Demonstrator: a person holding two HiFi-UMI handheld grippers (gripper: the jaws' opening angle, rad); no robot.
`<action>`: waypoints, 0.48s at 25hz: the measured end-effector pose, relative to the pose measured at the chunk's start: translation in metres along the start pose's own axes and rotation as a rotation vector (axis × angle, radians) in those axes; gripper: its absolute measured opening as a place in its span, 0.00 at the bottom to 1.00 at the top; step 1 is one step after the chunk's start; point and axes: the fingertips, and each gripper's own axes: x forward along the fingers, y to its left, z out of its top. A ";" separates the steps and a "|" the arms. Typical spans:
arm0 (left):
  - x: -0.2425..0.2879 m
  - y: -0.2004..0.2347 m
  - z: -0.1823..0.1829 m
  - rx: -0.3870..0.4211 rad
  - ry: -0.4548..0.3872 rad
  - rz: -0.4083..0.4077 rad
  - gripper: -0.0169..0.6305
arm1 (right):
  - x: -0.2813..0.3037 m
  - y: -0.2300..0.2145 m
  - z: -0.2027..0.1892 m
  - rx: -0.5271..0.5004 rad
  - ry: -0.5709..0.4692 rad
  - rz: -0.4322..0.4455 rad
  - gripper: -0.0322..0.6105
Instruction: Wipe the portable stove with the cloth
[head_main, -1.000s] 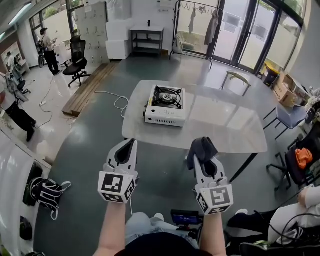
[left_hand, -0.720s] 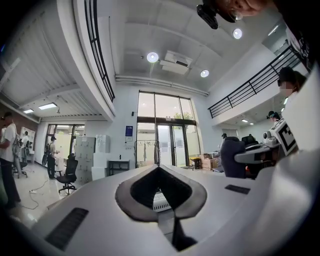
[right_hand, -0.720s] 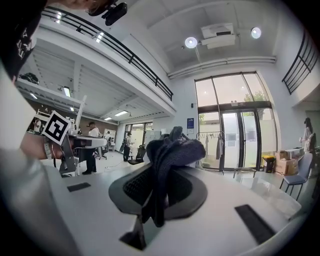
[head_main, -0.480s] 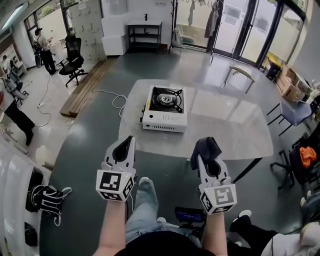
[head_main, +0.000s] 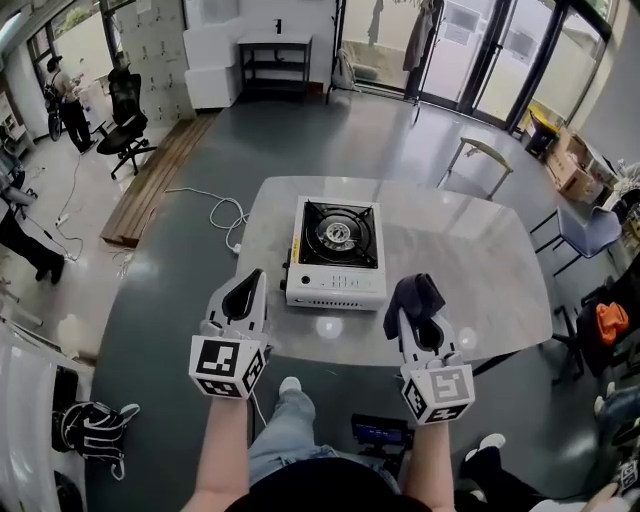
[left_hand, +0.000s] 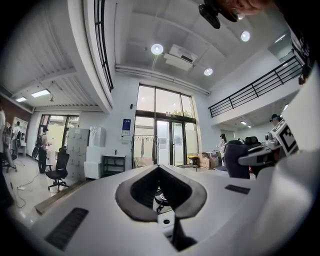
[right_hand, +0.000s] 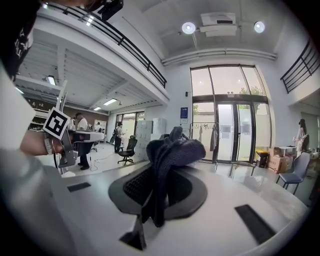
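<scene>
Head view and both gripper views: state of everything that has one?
portable stove: upright on the table, no flame visible, nothing touching it.
cloth: bunched, clamped in the right gripper, off the table.
left gripper: fingers together, empty.
right gripper: fingers shut on the cloth.

free: bare table (head_main: 470, 250) ahead of right gripper (head_main: 411, 303) | obstacle: portable stove (head_main: 337, 252) ahead-right of left gripper (head_main: 256, 281), near
</scene>
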 end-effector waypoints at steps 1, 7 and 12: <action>0.011 0.011 0.000 -0.005 0.001 0.000 0.04 | 0.013 -0.001 0.004 -0.003 0.003 -0.005 0.15; 0.068 0.057 0.001 -0.024 0.003 -0.018 0.04 | 0.082 -0.003 0.015 -0.026 0.045 -0.002 0.15; 0.092 0.083 -0.014 -0.020 0.052 -0.041 0.04 | 0.128 0.011 0.005 0.001 0.098 0.025 0.15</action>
